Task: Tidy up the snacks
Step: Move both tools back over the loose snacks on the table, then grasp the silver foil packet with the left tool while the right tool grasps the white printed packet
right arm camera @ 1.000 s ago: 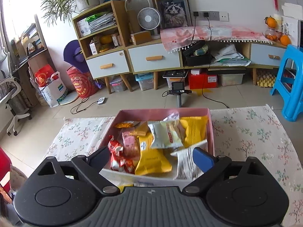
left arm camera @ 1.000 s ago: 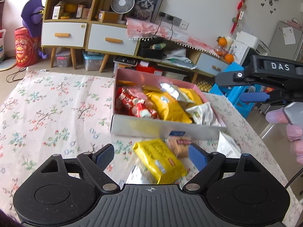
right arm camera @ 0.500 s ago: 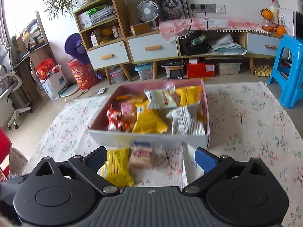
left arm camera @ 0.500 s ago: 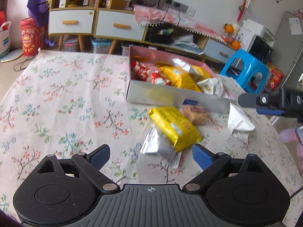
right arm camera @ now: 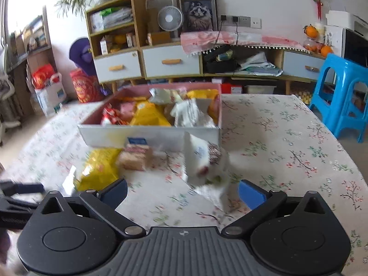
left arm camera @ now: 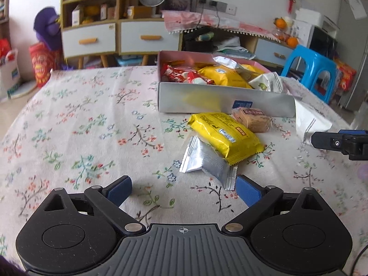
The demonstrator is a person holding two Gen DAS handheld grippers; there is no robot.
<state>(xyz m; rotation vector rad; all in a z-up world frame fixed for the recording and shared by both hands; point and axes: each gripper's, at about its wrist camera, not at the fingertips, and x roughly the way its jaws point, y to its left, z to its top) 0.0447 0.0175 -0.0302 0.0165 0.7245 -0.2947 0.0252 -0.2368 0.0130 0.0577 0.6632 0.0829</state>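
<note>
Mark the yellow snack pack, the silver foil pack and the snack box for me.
yellow snack pack (left arm camera: 224,133), left wrist view, middle of its top face
silver foil pack (left arm camera: 207,162), left wrist view, centre of the foil
snack box (left arm camera: 207,100), left wrist view, bare near wall

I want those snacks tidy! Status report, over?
Both hand-held grippers open, empty. Yellow crinkly packet, silver foil packet, brown biscuit pack, white pouch outside pink cardboard box. Nothing blocking.

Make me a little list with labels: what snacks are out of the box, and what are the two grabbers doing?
box: pink snack box on the flowery tablecloth, full of packets
outside the box: yellow packet, silver packet, brown biscuit pack, white packet
stacking: yellow packet lies partly over the silver one
left gripper: fingers open, holding nothing, near the silver packet
right gripper: fingers open, holding nothing, near the white packet
</note>
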